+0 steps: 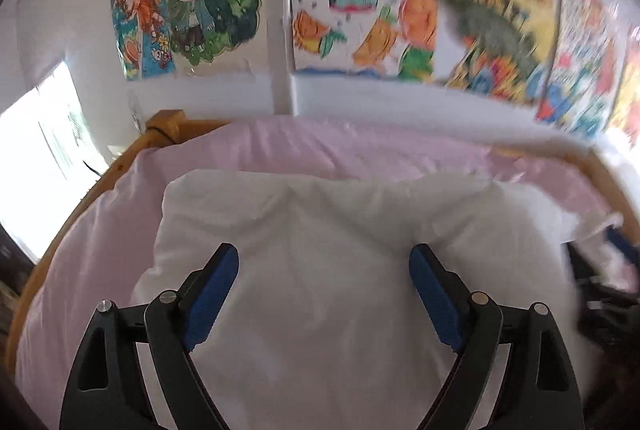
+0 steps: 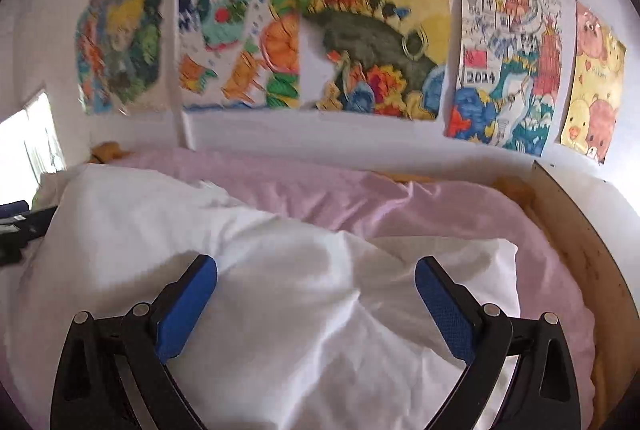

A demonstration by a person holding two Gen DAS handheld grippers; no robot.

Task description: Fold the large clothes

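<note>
Hovering with jaws spread and empty, the left gripper [image 1: 324,266] and right gripper [image 2: 316,278] flank the white garment [image 1: 320,238] lying crosswise on the pink bed [image 1: 320,150], just below both.

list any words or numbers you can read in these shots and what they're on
"2014": on a small white sign in the dragon and tower drawing taped to the wall, right wrist view.
Small pale marks on the yellow bear and chick drawing: too small to read.
Left wrist view: the drawings are blurred, no text is readable.
</note>
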